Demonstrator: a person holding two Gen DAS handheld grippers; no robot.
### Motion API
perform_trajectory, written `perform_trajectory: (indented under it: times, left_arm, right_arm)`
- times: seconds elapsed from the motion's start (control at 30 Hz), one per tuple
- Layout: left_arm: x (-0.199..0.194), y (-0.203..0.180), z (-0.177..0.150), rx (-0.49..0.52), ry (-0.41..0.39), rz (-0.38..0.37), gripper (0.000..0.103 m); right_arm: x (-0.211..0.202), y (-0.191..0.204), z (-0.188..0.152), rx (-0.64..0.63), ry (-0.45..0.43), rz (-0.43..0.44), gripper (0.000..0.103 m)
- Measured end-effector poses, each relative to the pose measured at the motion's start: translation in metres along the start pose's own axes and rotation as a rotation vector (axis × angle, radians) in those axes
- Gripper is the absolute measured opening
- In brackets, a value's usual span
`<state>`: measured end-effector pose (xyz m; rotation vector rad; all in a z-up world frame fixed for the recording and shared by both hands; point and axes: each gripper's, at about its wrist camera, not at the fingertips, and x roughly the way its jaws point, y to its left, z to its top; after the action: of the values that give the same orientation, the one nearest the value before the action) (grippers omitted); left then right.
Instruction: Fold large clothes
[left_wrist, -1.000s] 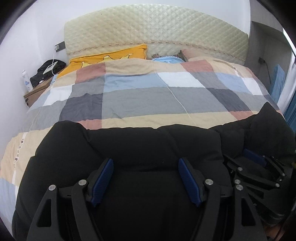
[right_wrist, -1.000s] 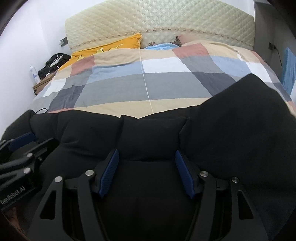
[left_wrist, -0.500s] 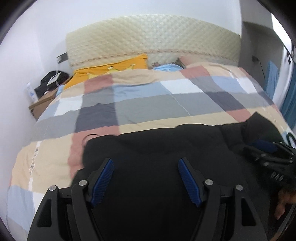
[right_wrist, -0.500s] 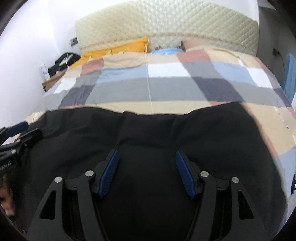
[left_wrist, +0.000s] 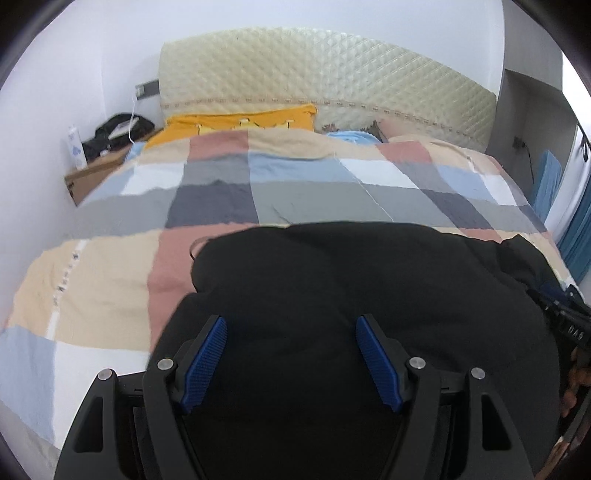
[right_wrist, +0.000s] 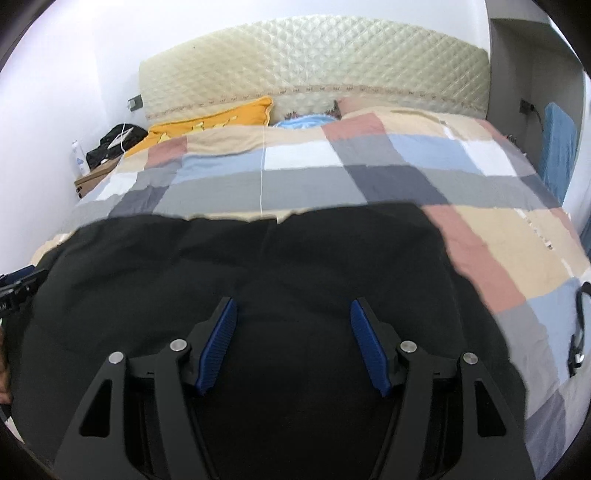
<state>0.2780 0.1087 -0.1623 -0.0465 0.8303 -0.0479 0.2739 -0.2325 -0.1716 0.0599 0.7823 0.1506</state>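
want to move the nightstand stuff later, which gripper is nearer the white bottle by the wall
Left. The left gripper is over the bottle's side of the black garment, with the white bottle ahead to its left. The right gripper is farther toward the other side of the bed.

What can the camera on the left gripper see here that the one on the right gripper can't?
Only the left view shows the right gripper at its right edge, with blue curtains beyond. Only the right view shows the left gripper at its left edge and a black strap on the quilt. Both share the black garment, checked quilt, orange pillow and padded headboard.
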Motion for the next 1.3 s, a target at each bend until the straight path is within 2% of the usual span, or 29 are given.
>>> perform_trajectory:
  times: [0.43, 0.57, 0.7, 0.77, 0.9, 1.0, 1.07, 1.13, 1.2, 1.3]
  left_arm:
    - [0.012, -0.004, -0.014, 0.003, -0.004, -0.001, 0.073]
    - [0.010, -0.003, -0.016, -0.027, -0.008, 0.013, 0.078]
    - [-0.001, -0.002, -0.013, -0.028, -0.009, 0.047, 0.078]
    - [-0.015, -0.003, -0.009, -0.039, -0.028, 0.071, 0.078]
    - [-0.071, -0.007, 0.009, -0.081, -0.131, 0.114, 0.078]
    - [-0.119, -0.018, 0.018, -0.110, -0.183, 0.091, 0.078]
    - [-0.156, -0.032, 0.019, -0.093, -0.218, 0.080, 0.078]
    - [-0.184, -0.045, 0.017, -0.070, -0.236, 0.091, 0.078]
    - [-0.207, -0.057, 0.016, -0.048, -0.240, 0.099, 0.078]
    - [-0.240, -0.074, 0.008, -0.037, -0.251, 0.088, 0.078]
  right_arm:
    - [0.021, 0.006, -0.010, 0.000, 0.020, -0.004, 0.069]
    - [0.019, 0.004, -0.011, 0.005, 0.018, 0.007, 0.069]
    - [0.004, 0.001, -0.012, 0.031, -0.013, 0.015, 0.069]
    - [-0.013, 0.001, -0.011, 0.039, -0.044, 0.016, 0.069]
    - [-0.071, 0.001, 0.004, 0.079, -0.139, 0.057, 0.069]
    - [-0.124, 0.006, 0.012, 0.085, -0.217, 0.086, 0.070]
    - [-0.159, 0.010, 0.018, 0.079, -0.272, 0.090, 0.070]
    - [-0.197, 0.013, 0.021, 0.085, -0.339, 0.100, 0.076]
    - [-0.233, 0.018, 0.023, 0.080, -0.402, 0.097, 0.078]
    - [-0.273, 0.032, 0.025, 0.047, -0.446, 0.101, 0.079]
